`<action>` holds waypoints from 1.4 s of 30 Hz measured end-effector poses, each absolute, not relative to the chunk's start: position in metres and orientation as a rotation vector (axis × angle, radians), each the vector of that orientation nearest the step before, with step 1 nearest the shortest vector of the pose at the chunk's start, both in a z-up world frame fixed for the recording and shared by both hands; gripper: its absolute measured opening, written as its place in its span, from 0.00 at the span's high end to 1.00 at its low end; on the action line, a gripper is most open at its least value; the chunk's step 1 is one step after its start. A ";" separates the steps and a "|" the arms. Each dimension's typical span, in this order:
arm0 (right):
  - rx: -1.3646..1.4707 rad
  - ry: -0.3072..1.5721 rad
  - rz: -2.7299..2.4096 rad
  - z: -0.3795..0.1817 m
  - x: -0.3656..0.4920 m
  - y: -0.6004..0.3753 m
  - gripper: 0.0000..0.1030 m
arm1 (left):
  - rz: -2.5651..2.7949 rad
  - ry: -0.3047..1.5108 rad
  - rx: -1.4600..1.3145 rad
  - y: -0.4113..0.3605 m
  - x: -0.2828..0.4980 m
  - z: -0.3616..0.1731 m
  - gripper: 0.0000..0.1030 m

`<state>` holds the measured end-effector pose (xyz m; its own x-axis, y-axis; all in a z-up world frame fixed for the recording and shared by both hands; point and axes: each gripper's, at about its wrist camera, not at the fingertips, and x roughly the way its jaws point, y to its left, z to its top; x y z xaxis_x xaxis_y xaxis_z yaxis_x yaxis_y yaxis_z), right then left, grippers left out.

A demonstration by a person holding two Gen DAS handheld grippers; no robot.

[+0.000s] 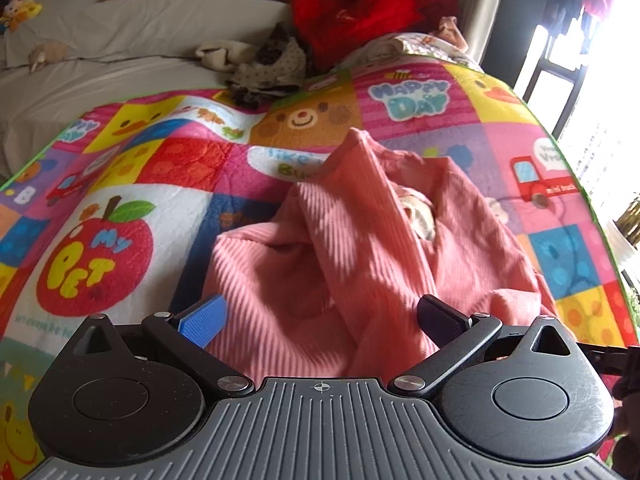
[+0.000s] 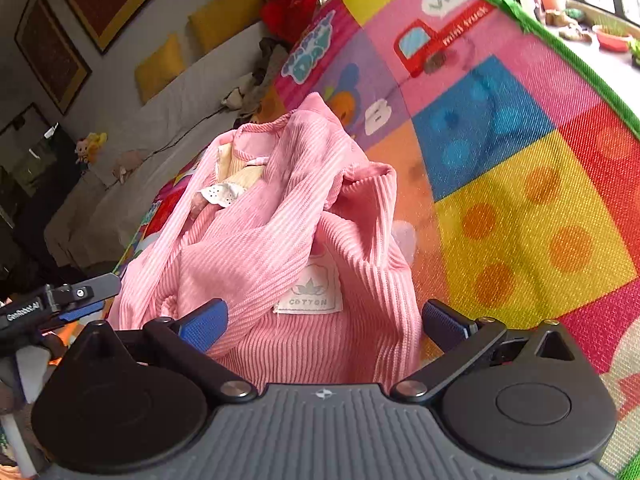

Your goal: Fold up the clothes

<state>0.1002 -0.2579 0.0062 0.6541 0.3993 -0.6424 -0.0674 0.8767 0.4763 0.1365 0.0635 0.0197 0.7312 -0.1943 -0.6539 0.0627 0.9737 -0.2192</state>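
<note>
Lying bunched on the mat, unfolded: pink top. Left tongs spread wide over it, gripping nothing. Right tongs likewise gaping beside its label. Folding all remaining.

One pink garment, one play mat, three yellow cushions.

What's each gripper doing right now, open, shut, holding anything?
Left gripper: open, gripping nothing, poised over the pink ribbed garment.
Right gripper: open, gripping nothing, fingers either side of the same garment.
</note>
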 end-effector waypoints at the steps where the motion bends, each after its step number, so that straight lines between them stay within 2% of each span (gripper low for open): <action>1: 0.445 0.826 0.277 0.004 0.103 -0.258 0.00 | -0.144 0.745 -0.190 0.066 0.144 0.017 0.00; 6: 0.536 0.824 0.290 -0.002 0.107 -0.266 0.00 | -0.149 0.781 -0.269 0.080 0.171 -0.001 0.00; 17: 0.382 0.781 0.335 0.000 0.101 -0.252 0.00 | -0.164 0.812 -0.255 0.080 0.178 -0.014 0.00; 22: 0.277 0.731 0.337 0.012 0.102 -0.248 0.00 | -0.206 0.771 -0.196 0.081 0.169 -0.008 0.00; 24: 0.214 0.690 0.325 0.024 0.105 -0.248 0.00 | -0.216 0.690 -0.207 0.090 0.164 0.006 0.00; 28: 0.083 0.624 0.269 0.044 0.123 -0.250 0.00 | -0.159 0.645 -0.125 0.096 0.183 0.014 0.00; 29: 0.062 0.620 0.246 0.046 0.133 -0.252 0.02 | -0.155 0.653 -0.096 0.095 0.191 0.011 0.00; 32: 0.059 0.643 0.212 0.039 0.164 -0.255 0.19 | -0.165 0.684 -0.024 0.087 0.209 -0.003 0.05; 34: 0.072 0.653 0.216 0.030 0.177 -0.253 0.23 | -0.185 0.707 -0.014 0.084 0.213 -0.012 0.15; 35: 0.072 0.652 0.225 0.025 0.183 -0.251 0.24 | -0.195 0.714 -0.015 0.083 0.214 -0.014 0.26; 36: 0.072 0.652 0.233 0.020 0.188 -0.248 0.29 | -0.205 0.722 -0.016 0.081 0.214 -0.017 0.33; 37: 0.058 0.648 0.254 0.015 0.192 -0.243 0.34 | -0.215 0.729 -0.017 0.080 0.215 -0.019 0.36; 39: 0.010 0.651 0.301 0.008 0.195 -0.230 0.54 | -0.233 0.728 -0.011 0.076 0.209 -0.020 0.64; 40: -0.025 0.651 0.318 0.005 0.194 -0.221 0.56 | -0.234 0.731 -0.008 0.074 0.205 -0.019 0.71; 41: -0.044 0.659 0.335 0.003 0.193 -0.214 0.64 | -0.235 0.735 0.002 0.071 0.200 -0.019 0.81; 42: -0.056 0.668 0.350 0.001 0.190 -0.209 0.70 | -0.235 0.738 0.006 0.070 0.193 -0.019 0.85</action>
<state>0.1904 -0.2092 0.0011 0.7290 0.3002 -0.6152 -0.3358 0.9400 0.0608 0.1928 0.0696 -0.0186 0.7148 -0.2106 -0.6669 0.2147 0.9736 -0.0773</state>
